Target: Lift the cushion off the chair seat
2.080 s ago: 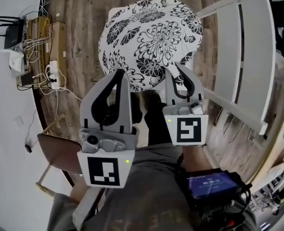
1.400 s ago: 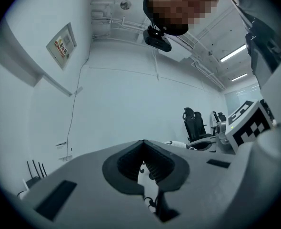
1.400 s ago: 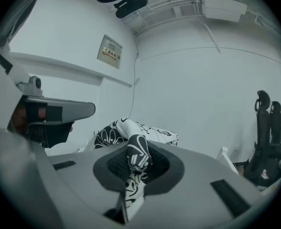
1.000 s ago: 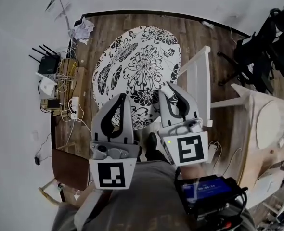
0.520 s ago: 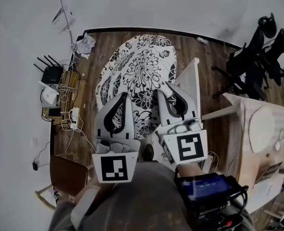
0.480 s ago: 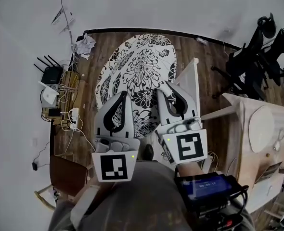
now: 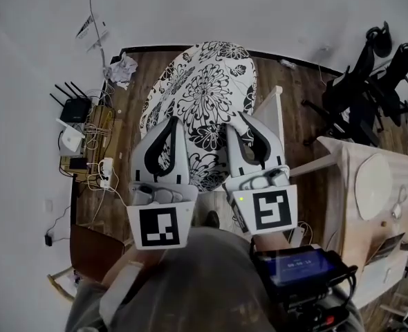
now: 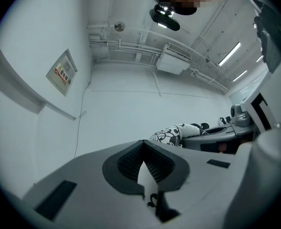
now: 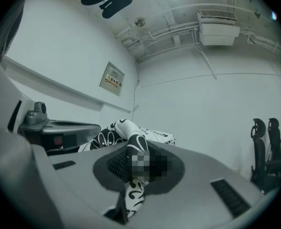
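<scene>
The round cushion (image 7: 202, 92), white with black flowers, hangs in the air above the wooden floor. Both grippers hold its near edge. My left gripper (image 7: 169, 124) is shut on the left part of that edge, and in the left gripper view a fold of the cloth (image 8: 145, 173) sits pinched between the pads. My right gripper (image 7: 243, 122) is shut on the right part of the edge; the patterned cloth (image 9: 131, 192) runs through its jaws. The white chair (image 7: 272, 116) stands below and to the right of the cushion, its seat mostly hidden.
A router (image 7: 71, 108), a power strip with tangled cables (image 7: 99, 166) and crumpled paper (image 7: 124, 68) lie along the left wall. Black office chairs (image 7: 370, 68) stand at the right, with a light wooden table (image 7: 370, 185) near them. A brown stool (image 7: 93, 251) is at lower left.
Both grippers have risen with the cushion clamped in them. It has come up off the chair seat and now hangs higher and farther from the floor.
</scene>
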Action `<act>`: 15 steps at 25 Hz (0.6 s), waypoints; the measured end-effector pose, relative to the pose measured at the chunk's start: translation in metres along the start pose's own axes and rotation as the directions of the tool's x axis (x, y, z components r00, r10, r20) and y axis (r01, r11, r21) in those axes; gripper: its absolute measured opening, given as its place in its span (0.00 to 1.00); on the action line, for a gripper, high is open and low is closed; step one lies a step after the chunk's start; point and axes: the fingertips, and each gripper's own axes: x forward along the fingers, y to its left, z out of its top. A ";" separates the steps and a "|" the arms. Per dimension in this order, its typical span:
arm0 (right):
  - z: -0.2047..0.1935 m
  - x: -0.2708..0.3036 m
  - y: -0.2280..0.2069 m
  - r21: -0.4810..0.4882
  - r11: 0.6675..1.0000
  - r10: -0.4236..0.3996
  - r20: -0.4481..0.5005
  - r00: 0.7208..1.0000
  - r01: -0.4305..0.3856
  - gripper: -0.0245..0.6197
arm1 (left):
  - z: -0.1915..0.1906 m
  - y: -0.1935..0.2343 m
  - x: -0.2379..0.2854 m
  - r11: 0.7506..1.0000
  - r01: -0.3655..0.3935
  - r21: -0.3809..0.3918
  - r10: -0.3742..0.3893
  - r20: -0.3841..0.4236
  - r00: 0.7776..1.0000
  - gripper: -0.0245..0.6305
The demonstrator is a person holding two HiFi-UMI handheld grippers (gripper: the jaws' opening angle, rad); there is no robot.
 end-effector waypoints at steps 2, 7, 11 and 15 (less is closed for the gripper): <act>0.002 0.000 0.002 -0.004 1.000 0.010 0.016 1.000 -0.010 0.10 | 0.001 0.003 0.001 1.000 -0.012 -0.008 0.012 0.002 1.000 0.05; 0.002 -0.002 0.003 -0.009 1.000 0.010 0.017 1.000 -0.010 0.10 | 0.000 0.004 0.000 1.000 -0.020 -0.011 0.020 0.005 1.000 0.05; 0.003 -0.001 0.003 -0.008 1.000 0.008 0.018 1.000 -0.008 0.10 | 0.000 0.003 0.002 1.000 -0.014 -0.011 0.014 0.003 1.000 0.05; 0.002 -0.001 0.003 -0.010 1.000 0.002 0.017 1.000 -0.001 0.09 | 0.000 0.002 0.002 1.000 -0.003 -0.010 0.003 0.001 1.000 0.05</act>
